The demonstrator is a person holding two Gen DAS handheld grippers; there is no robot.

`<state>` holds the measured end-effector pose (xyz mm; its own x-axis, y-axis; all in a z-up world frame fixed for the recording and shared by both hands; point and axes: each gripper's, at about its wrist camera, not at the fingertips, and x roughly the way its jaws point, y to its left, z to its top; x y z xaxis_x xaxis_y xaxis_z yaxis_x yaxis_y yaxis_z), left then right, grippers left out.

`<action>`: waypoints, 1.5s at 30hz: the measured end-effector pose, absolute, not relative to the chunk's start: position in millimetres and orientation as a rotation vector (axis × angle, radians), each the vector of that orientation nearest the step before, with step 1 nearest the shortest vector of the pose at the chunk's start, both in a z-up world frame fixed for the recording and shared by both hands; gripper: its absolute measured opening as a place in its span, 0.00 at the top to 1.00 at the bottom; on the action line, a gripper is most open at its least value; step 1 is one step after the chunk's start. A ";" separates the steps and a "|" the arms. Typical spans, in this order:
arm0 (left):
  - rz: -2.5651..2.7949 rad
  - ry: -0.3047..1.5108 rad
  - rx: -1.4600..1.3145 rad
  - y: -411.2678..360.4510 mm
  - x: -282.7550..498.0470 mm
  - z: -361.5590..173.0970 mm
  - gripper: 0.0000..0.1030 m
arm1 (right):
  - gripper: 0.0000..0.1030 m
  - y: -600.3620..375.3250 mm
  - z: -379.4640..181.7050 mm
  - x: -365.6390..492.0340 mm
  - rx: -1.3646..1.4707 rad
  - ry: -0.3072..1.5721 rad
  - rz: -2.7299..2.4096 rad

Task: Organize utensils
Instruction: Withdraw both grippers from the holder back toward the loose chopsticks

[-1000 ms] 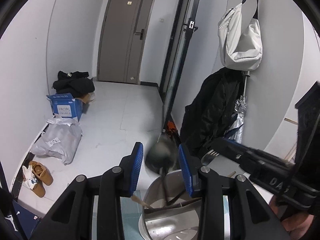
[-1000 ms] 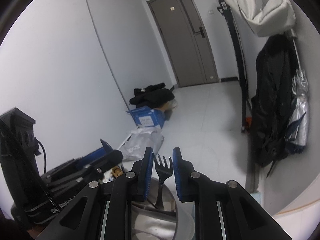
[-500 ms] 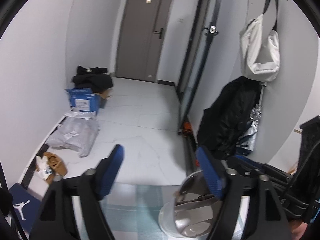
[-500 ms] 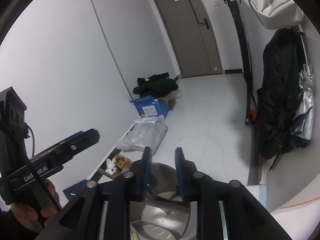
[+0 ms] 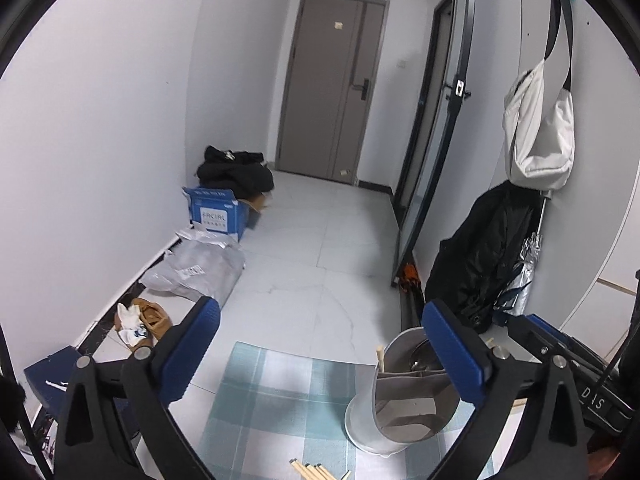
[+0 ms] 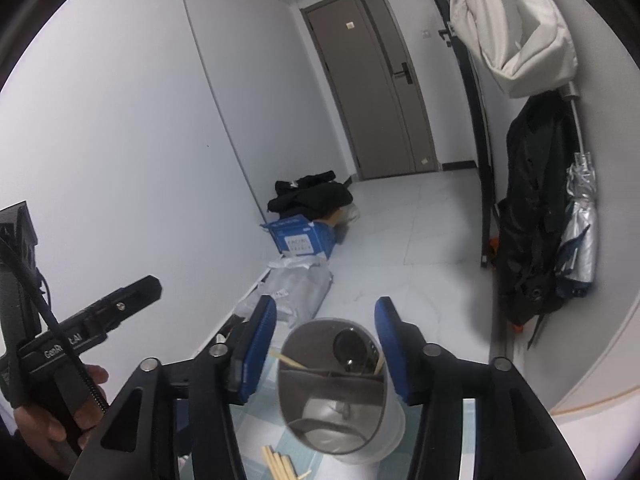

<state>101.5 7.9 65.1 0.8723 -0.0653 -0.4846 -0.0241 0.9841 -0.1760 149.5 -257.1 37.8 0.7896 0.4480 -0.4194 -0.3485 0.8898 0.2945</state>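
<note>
left tool (image 5: 320, 344): held spread and empty, raised left of the grey cylindrical utensil holder (image 5: 394, 420) | right tool (image 6: 326, 344): spread, empty, poised directly over the holder | holder: upright on checked mat (image 5: 276, 400), dark utensils and wooden chopsticks (image 6: 286, 361) inside

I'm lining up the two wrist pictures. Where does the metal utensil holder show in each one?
Left wrist: the utensil holder sits lower right, partly behind the left tongs' right finger.
Right wrist: it sits bottom centre, between the right tongs' open fingers.
Shared landmark: the blue cardboard box by the left wall.
</note>
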 end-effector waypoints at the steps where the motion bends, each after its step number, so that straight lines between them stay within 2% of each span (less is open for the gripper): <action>1: -0.011 0.501 -0.178 8.4 97.0 65.9 0.02 | 0.45 -256.8 38.5 146.6 0.203 0.497 0.431; 5: 0.016 0.469 -0.160 8.5 79.9 67.0 0.02 | 0.35 -255.7 38.9 125.1 0.186 0.479 0.428; 14: 0.032 0.464 -0.139 12.3 45.9 54.0 0.02 | 0.23 -250.1 27.1 82.3 0.163 0.449 0.447; 25: 0.057 0.535 -0.136 24.9 22.3 3.7 0.02 | 0.20 -235.3 -19.0 48.1 0.094 0.496 0.476; 29: 0.018 0.617 -0.114 25.0 26.1 -18.9 0.02 | 0.20 -234.8 -40.3 46.8 0.102 0.537 0.475; 40: 0.004 0.800 -0.221 38.1 44.2 -67.9 0.02 | 0.21 -220.9 -96.8 63.0 0.017 0.710 0.490; 42: 0.006 0.833 -0.235 41.1 47.9 -73.6 0.02 | 0.29 -214.8 -113.7 71.0 -0.003 0.777 0.498; 43: 0.008 0.841 -0.237 42.4 49.3 -75.2 0.02 | 0.37 -212.4 -119.9 74.9 -0.009 0.803 0.503; 45: 0.019 0.856 -0.242 45.9 51.3 -77.9 0.02 | 0.43 -206.6 -133.0 80.5 -0.024 0.855 0.510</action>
<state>51.3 45.9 -77.9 0.6568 -0.0808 -0.7497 -0.1133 0.9724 -0.2041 80.5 -206.6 -133.0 0.5443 0.4203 -0.7260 -0.4391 0.8801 0.1803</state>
